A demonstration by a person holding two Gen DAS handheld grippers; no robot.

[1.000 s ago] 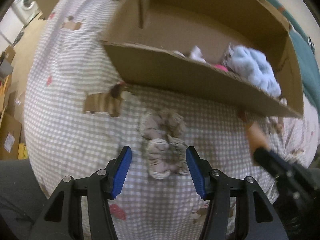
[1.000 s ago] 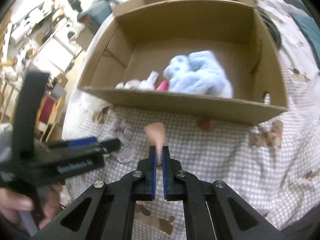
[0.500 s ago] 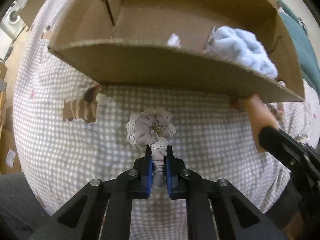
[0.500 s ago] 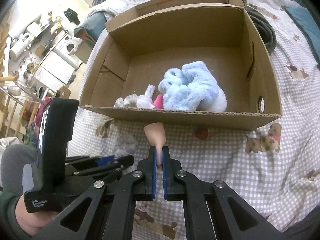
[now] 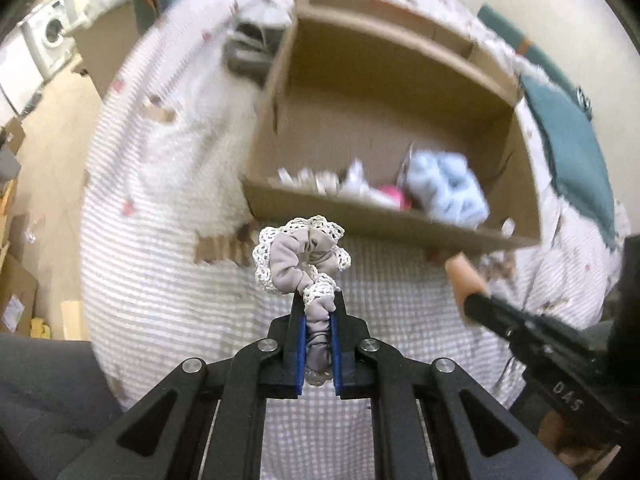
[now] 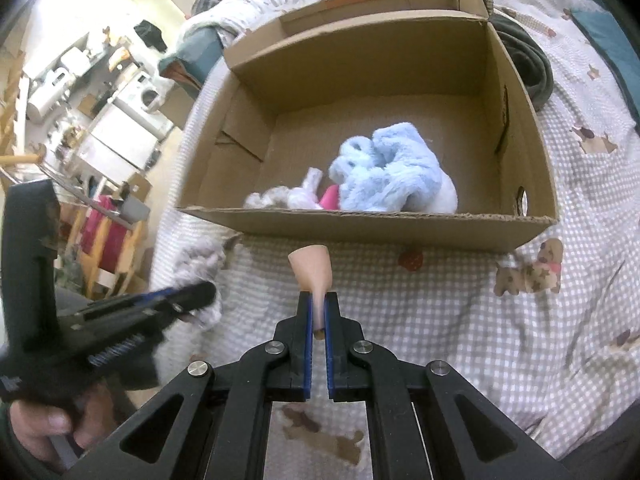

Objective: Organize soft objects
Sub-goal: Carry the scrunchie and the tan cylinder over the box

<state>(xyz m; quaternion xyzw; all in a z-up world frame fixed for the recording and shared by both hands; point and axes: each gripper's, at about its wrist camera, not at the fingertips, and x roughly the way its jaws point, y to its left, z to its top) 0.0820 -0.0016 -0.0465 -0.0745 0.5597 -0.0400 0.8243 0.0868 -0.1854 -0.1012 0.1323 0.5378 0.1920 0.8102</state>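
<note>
My left gripper (image 5: pixel 317 312) is shut on a grey scrunchie with white lace trim (image 5: pixel 298 256) and holds it above the checked bedspread, in front of the open cardboard box (image 5: pixel 360 216). My right gripper (image 6: pixel 317 308) is shut on a peach cone-shaped soft piece (image 6: pixel 313 268), held short of the box's (image 6: pixel 360 228) near wall. Inside the box lie a fluffy light-blue item (image 6: pixel 384 176), a white piece (image 6: pixel 288 198) and a pink one (image 6: pixel 330 200). The right gripper (image 5: pixel 474 300) shows at the right in the left wrist view; the left gripper (image 6: pixel 196 294) shows at the left in the right wrist view.
The box stands on a bed with a grey-white checked cover (image 6: pixel 440 300) printed with dogs. A dark grey garment (image 6: pixel 528 60) lies behind the box, a teal cushion (image 5: pixel 572 152) to its right. Floor, boxes and a washing machine (image 5: pixel 48 40) lie left of the bed.
My left gripper closed on the scrunchie, then lifted it off the bedspread and pulled back from the box. My right gripper kept its hold on the peach piece, nearly still.
</note>
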